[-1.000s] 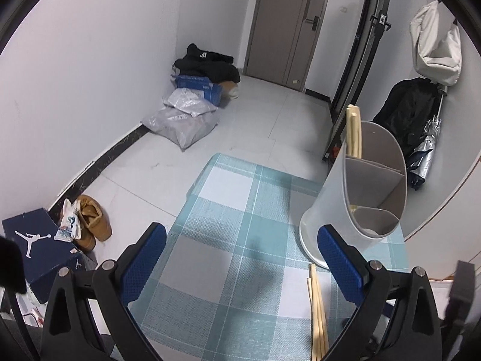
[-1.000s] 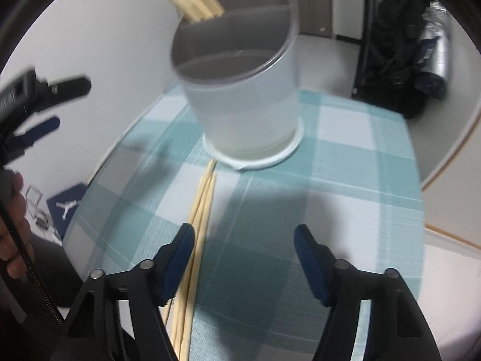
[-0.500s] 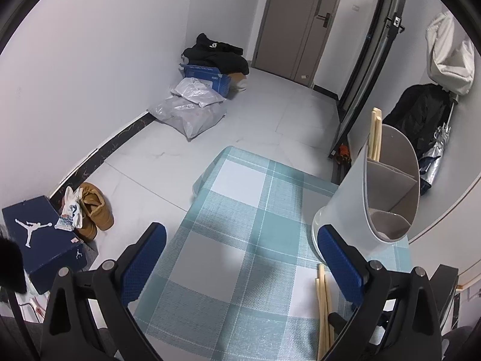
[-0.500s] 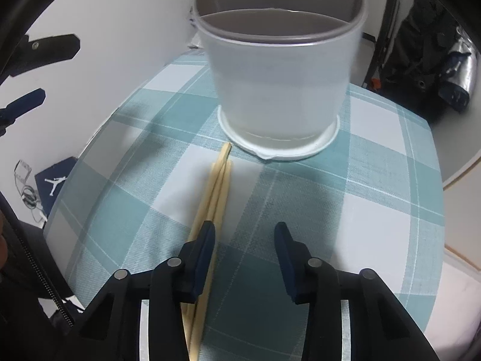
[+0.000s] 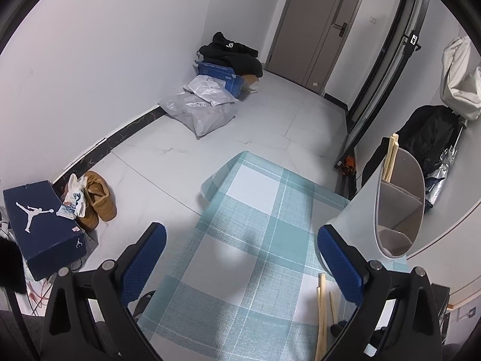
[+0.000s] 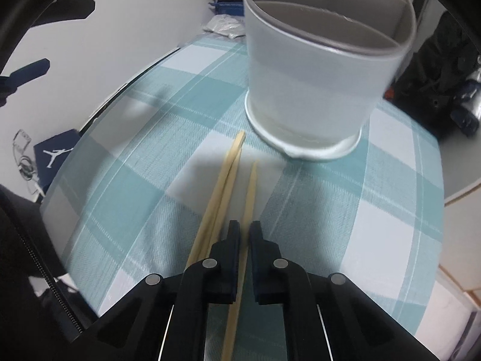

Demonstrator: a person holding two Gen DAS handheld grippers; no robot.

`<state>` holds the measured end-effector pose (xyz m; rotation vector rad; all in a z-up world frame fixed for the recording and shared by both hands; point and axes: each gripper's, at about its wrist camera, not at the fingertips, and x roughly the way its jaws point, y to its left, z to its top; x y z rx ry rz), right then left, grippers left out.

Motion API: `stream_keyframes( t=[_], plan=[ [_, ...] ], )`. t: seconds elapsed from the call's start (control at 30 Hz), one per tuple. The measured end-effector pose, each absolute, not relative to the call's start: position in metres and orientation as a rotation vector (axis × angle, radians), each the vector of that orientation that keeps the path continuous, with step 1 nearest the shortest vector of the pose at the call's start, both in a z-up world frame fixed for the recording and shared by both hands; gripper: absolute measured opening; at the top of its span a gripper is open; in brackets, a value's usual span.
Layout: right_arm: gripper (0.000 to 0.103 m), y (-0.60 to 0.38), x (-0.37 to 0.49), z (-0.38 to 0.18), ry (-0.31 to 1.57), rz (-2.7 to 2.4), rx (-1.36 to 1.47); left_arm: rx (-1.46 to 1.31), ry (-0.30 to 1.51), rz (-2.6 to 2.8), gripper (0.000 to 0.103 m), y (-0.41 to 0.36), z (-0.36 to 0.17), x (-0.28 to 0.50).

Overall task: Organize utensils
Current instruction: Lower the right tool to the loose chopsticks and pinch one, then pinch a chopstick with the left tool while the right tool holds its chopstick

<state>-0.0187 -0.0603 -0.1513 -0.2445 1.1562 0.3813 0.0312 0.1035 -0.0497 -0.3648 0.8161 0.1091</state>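
your right gripper has just closed on one chopstick — two loose chopsticks lie just beside it on the checked cloth, short of the white holder. your left gripper gapes wide, empty.

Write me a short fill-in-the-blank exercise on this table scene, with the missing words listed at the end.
1. The right gripper is shut on a single ____.
2. The left gripper holds ____.
3. The white utensil holder stands on a checked ____.
4. Beside the gripped chopstick, ____ more chopsticks lie on the cloth.

Missing words: chopstick; nothing; tablecloth; two
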Motion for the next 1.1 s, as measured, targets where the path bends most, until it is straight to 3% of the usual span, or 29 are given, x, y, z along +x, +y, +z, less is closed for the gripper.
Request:
stream_keyframes(
  t=[0.23,0.63,1.1],
  plan=[
    [0.006,-0.074,-0.031,-0.147,1.219,0.417,-0.275,-0.376,0.813,0.094,0.099,0.105,-0.049,0.030],
    [0.006,-0.061,0.006,-0.155,1.137,0.434,-0.261,-0.311,0.899,0.061,0.099,0.098,-0.068,0.036],
    [0.004,-0.164,0.026,-0.132,1.092,0.420,0.300,-0.029,1.089,-0.136,0.099,0.013,-0.102,0.033]
  ],
)
